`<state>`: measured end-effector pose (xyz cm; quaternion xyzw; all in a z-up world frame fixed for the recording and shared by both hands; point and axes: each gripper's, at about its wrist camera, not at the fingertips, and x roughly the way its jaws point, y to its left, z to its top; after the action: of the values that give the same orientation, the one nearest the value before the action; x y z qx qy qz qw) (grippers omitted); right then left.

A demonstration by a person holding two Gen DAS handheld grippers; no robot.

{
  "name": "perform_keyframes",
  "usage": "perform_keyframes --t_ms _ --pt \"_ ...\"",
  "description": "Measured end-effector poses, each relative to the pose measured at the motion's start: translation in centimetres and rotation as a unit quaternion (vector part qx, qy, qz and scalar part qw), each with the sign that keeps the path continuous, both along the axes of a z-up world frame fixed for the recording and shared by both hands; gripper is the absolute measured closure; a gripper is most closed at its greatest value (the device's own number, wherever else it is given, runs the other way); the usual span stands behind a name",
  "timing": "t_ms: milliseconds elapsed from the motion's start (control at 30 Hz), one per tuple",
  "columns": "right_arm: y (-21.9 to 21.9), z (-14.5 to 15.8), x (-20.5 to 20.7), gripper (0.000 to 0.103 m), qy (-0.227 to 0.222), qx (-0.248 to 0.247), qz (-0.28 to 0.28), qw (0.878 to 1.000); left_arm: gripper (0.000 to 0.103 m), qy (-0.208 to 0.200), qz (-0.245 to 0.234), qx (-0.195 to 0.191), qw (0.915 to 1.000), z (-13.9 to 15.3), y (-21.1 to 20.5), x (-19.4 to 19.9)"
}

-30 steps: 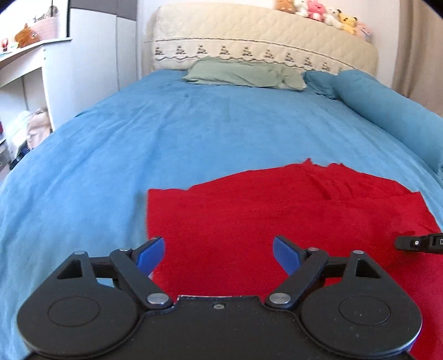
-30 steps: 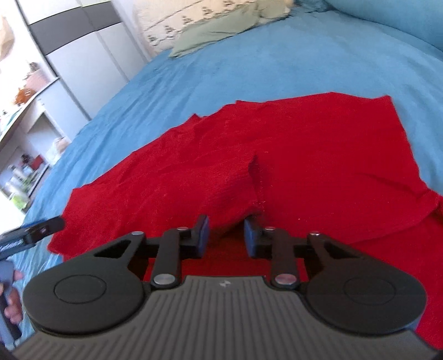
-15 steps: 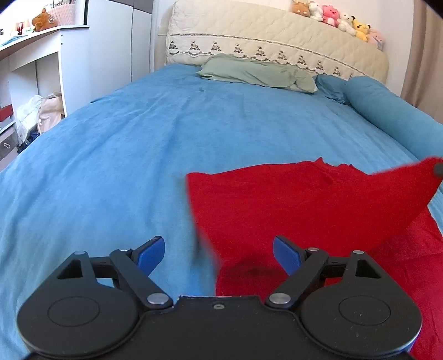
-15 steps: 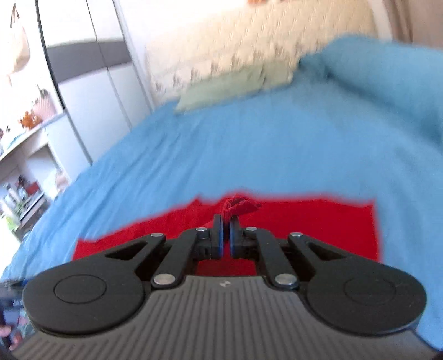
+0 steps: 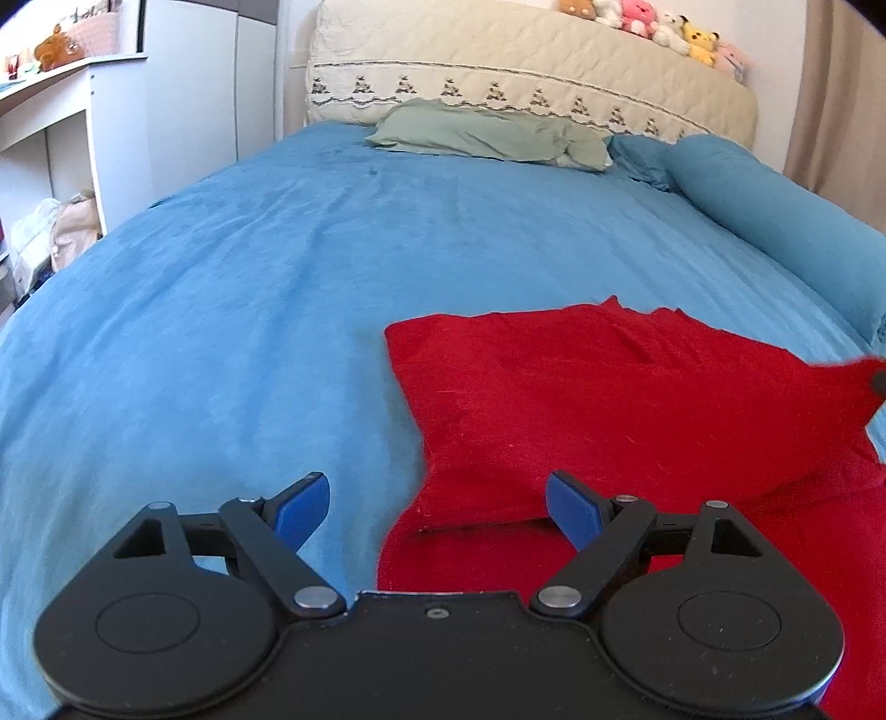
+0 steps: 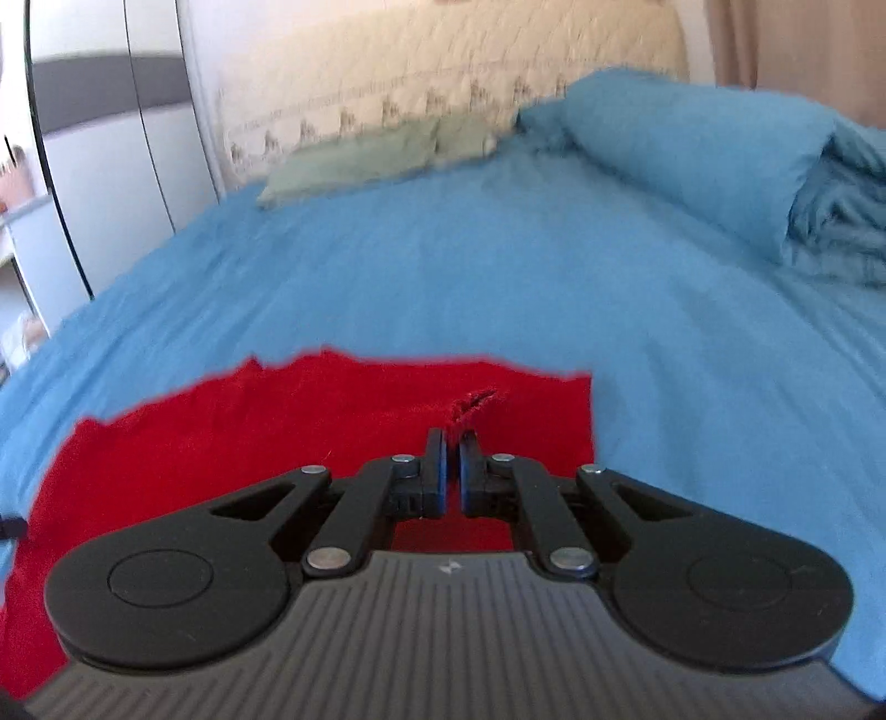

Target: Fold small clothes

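Observation:
A red garment (image 5: 637, 410) lies on the blue bedspread (image 5: 277, 288), one layer folded over itself with a fold edge near my left gripper. My left gripper (image 5: 437, 507) is open and empty, its blue fingertips (image 5: 302, 504) straddling the garment's left edge just above it. My right gripper (image 6: 452, 443) is shut on a pinched bit of the red garment (image 6: 277, 432), a tuft sticking out past the fingers. Its tip shows at the right edge of the left wrist view (image 5: 877, 381), holding a lifted corner.
A green pillow (image 5: 487, 133) and a cream headboard (image 5: 526, 72) with plush toys (image 5: 653, 22) are at the far end. A blue bolster (image 5: 775, 216) runs along the bed's right side. White shelves (image 5: 55, 138) and a wardrobe (image 6: 111, 166) stand at the left.
My right gripper closed on the garment's middle, lifted it and carried it rightward, folding the left part over. The garment's left edge shifted right. My left gripper stayed open.

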<state>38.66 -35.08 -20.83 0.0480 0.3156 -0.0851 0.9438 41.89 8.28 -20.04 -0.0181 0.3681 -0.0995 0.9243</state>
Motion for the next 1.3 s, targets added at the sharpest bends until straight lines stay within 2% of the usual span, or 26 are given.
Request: perform_keyframes --t_ms 67,167,267,300,333,400,467,567,733,800,900,967,1033,1100,1200,1300 --pt "-0.5 -0.3 0.2 0.083 0.003 -0.019 -0.008 1.0 0.014 0.001 -0.001 0.004 1.0 -0.2 -0.2 0.1" --pt "-1.8 -1.7 0.8 0.083 0.035 -0.011 -0.038 0.999 0.014 0.003 -0.001 0.0 1.0 -0.2 -0.1 0.2" --pt "-2.1 -2.9 1.1 0.074 0.076 -0.034 -0.06 0.995 0.014 -0.012 -0.007 -0.003 0.9999 0.5 -0.5 0.2" --pt "-1.9 -2.9 0.8 0.059 0.077 -0.053 -0.075 0.993 0.014 -0.019 -0.015 -0.003 0.9997 0.9 -0.9 0.1" --pt "-1.7 -2.5 0.4 0.039 0.065 -0.065 -0.083 0.992 0.014 -0.026 -0.027 -0.004 0.9993 1.2 -1.4 0.2" --pt "-0.9 -1.4 -0.9 0.017 0.004 -0.063 -0.064 0.996 0.014 -0.028 -0.059 -0.016 0.9978 1.6 -2.4 0.9" --pt "0.0 -0.8 -1.5 0.015 -0.033 -0.044 -0.011 0.998 0.014 -0.022 -0.081 -0.031 0.996 1.4 -3.7 1.9" --pt "1.2 -2.3 -0.2 0.015 -0.004 -0.025 0.056 0.998 0.014 -0.001 -0.083 -0.047 0.9955 0.2 -4.9 3.7" --pt "0.8 -6.2 1.5 0.012 0.07 -0.017 0.045 0.996 0.013 0.042 -0.071 -0.06 0.9948 -3.0 -5.6 5.3" --pt "0.1 -7.0 1.3 0.011 0.06 0.0 0.044 0.997 0.007 0.036 -0.081 -0.061 0.9942 -3.3 -5.7 5.3" --pt "0.5 -7.0 1.5 0.009 0.06 -0.005 0.052 0.997 0.005 0.04 -0.095 -0.026 0.9944 -3.2 -6.9 5.5" --pt "0.4 -6.3 1.1 0.009 0.057 -0.01 0.057 0.997 0.006 0.043 -0.087 -0.019 0.9951 -2.2 -7.1 5.1" --pt "0.6 -4.6 0.0 0.009 0.04 -0.004 0.06 0.997 0.006 0.033 -0.074 -0.032 0.9962 -0.4 -6.3 4.0" --pt "0.5 -2.0 -1.7 0.009 0.016 0.003 0.065 0.998 0.006 0.004 -0.057 -0.04 0.9976 2.4 -4.8 1.7" --pt "0.4 2.5 -5.0 0.007 -0.008 -0.015 0.076 0.997 0.006 -0.037 -0.051 -0.025 0.9977 7.3 -2.4 -3.0" --pt "0.0 7.3 -9.4 0.0 -0.02 -0.021 0.086 0.996 0.002 -0.039 -0.054 -0.025 0.9975 10.8 0.0 -8.0"
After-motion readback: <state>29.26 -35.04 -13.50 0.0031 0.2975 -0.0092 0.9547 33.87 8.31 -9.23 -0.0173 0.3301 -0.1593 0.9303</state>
